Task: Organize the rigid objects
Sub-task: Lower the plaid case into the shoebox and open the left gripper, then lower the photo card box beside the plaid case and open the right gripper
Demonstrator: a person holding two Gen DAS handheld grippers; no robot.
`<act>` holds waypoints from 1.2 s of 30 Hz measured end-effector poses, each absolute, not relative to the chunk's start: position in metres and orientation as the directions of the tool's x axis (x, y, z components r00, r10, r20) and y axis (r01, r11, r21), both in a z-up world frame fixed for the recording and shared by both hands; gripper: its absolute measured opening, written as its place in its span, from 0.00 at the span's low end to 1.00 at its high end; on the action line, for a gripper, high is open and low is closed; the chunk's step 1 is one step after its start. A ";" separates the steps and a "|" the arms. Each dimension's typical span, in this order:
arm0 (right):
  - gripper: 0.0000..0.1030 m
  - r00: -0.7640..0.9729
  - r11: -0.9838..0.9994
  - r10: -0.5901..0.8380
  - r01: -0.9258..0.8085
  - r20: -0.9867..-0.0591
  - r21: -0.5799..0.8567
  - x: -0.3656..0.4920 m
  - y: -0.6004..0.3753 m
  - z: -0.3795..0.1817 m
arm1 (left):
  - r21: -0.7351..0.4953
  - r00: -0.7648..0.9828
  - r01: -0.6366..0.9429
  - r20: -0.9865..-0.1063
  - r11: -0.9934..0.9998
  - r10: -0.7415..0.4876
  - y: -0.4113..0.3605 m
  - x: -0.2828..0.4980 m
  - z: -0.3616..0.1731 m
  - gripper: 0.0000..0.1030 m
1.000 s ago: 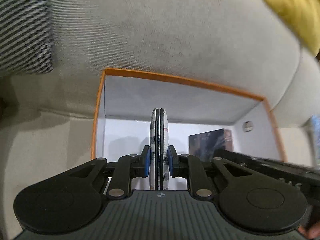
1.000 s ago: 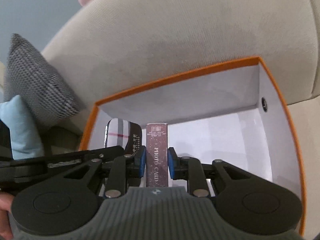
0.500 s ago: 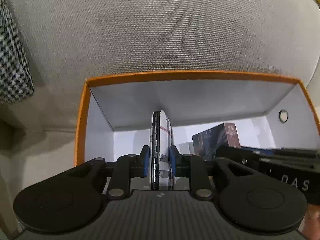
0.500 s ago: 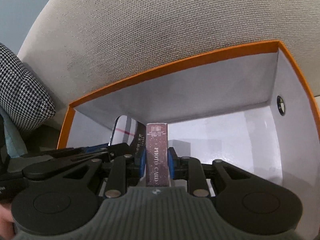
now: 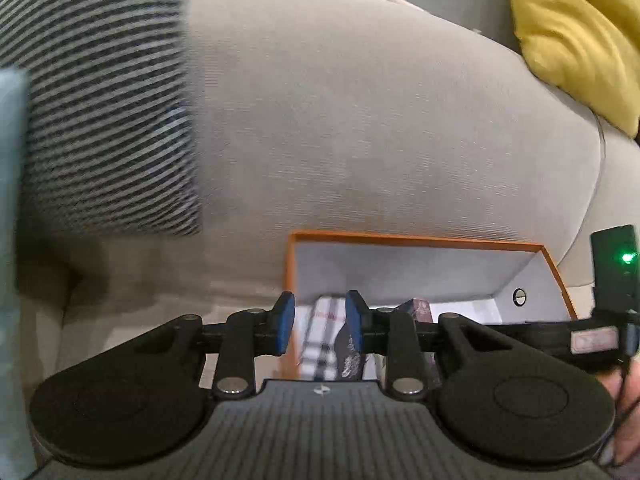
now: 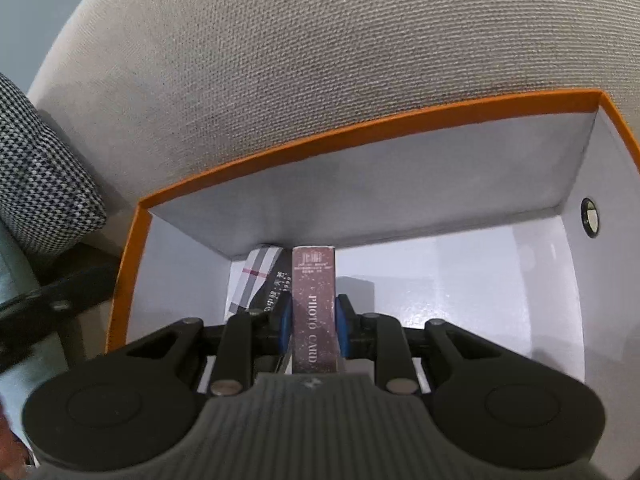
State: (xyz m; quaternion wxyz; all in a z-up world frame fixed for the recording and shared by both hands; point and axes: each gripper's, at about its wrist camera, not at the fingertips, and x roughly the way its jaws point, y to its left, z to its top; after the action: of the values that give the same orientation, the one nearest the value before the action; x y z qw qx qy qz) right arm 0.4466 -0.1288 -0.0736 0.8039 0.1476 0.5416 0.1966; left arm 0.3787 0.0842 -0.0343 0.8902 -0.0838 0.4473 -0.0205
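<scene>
An orange-rimmed box (image 6: 360, 136) with a white inside stands on the sofa seat. My right gripper (image 6: 312, 320) is down inside it, shut on a brown box marked PHOTO CARD (image 6: 313, 280), held upright. A plaid case (image 6: 256, 276) leans in the box's far left corner, with nothing gripping it. In the left wrist view my left gripper (image 5: 320, 314) hangs above the orange box's (image 5: 416, 238) left edge. Its jaws are opening and hold nothing. The plaid case (image 5: 316, 354) shows through the gap below them. The photo card box (image 5: 420, 308) and my right gripper's body (image 5: 580, 338) show to the right.
The beige sofa backrest (image 5: 360, 120) rises right behind the box. A black-and-white checked cushion (image 6: 36, 184) lies to the left, and a yellow cushion (image 5: 580, 40) sits at the upper right. A hand (image 5: 624, 420) holds the right gripper.
My left gripper has let go of the plaid case and drawn back up and to the left, out of the box. My right gripper has sunk deeper into the box with the photo card box.
</scene>
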 end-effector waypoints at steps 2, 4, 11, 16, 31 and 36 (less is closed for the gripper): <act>0.22 0.333 0.884 0.467 -0.151 -0.819 0.443 0.448 -0.121 -0.075 | -0.195 0.576 -0.064 -0.808 0.979 -0.123 0.095 0.376 -0.040 0.31; 0.22 0.337 0.885 0.465 -0.152 -0.819 0.440 0.451 -0.112 -0.075 | -0.239 0.566 -0.067 -0.809 0.969 -0.160 0.111 0.367 -0.046 0.27; 0.23 0.330 0.872 0.489 -0.150 -0.807 0.467 0.452 -0.106 -0.068 | -0.320 0.544 -0.068 -0.806 0.945 -0.234 0.114 0.355 -0.060 0.15; 0.23 0.326 0.872 0.489 -0.156 -0.809 0.465 0.463 -0.116 -0.069 | -0.361 0.542 -0.076 -0.797 0.929 -0.265 0.132 0.354 -0.059 0.15; 0.34 0.314 0.934 0.357 -0.096 -0.880 0.345 0.479 -0.108 -0.085 | -0.391 0.564 -0.107 -0.781 0.914 -0.268 0.136 0.341 -0.062 0.15; 0.43 0.322 0.948 0.288 -0.233 -0.902 0.219 0.471 -0.092 -0.082 | -0.383 0.566 -0.109 -0.783 0.917 -0.260 0.135 0.338 -0.060 0.15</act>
State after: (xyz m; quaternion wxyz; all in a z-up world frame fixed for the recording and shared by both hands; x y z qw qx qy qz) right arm 0.4714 -0.0922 -0.0816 0.8127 0.0244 0.5598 0.1601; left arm 0.3384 0.1348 -0.0602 0.8623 -0.1985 0.4638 -0.0437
